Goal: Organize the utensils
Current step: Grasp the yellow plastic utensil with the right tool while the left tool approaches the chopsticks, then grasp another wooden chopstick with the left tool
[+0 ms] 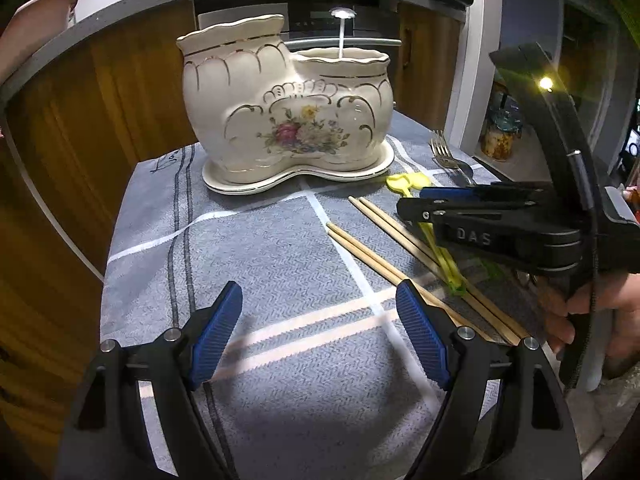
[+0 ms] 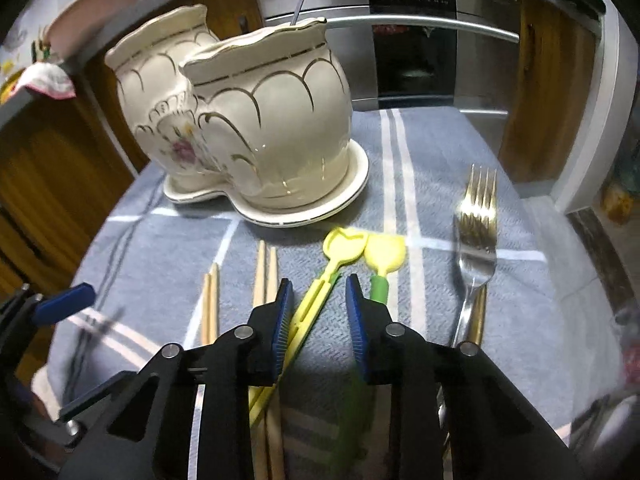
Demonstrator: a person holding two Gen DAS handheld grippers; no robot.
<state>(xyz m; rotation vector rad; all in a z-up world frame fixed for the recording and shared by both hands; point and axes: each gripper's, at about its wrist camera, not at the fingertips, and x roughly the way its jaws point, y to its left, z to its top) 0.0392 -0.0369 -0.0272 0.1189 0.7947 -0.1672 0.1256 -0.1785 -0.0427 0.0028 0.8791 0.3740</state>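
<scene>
Seen from the left wrist: left gripper [image 1: 320, 332] spread wide, empty, hovering low over the grey striped cloth [image 1: 256, 264] that covers the counter [image 2: 532, 216]. Straight ahead, standing on the cloth on its matching saucer, a cream ceramic utensil holder [image 1: 280, 108] with two compartments, gold trim and a painted flower spray. Rising out of the lower right-hand compartment, a metal spoon handle [image 1: 342, 34]. Lying on the cloth right of the holder, two pairs of wooden chopsticks [image 1: 360, 250], side by side and angled toward the near right corner. Just beyond them, a yellow plastic spoon [image 1: 404, 182] and a metal fork [image 1: 446, 156], tines pointing away.

At the right edge of that view, right gripper [image 1: 416, 210] held side-on by a hand [image 1: 592, 320], its fingers reaching in over the yellow handle and the chopsticks.

Seen from the right wrist: right gripper [image 2: 316, 308] parted, clasping nothing, blue pads [image 2: 280, 320] set either side of a gap above the plastic pieces. Left pad close beside the long yellow handle of a slotted yellow plastic utensil [image 2: 332, 256]; contact impossible to judge. Next to it, a second yellow plastic spoon [image 2: 386, 258] with a green handle, passing under the right pad. Fork [image 2: 478, 236] well to the right, flat on the cloth. Both chopstick pairs [image 2: 266, 272] to the left of the gap, running back under the gripper.
</scene>
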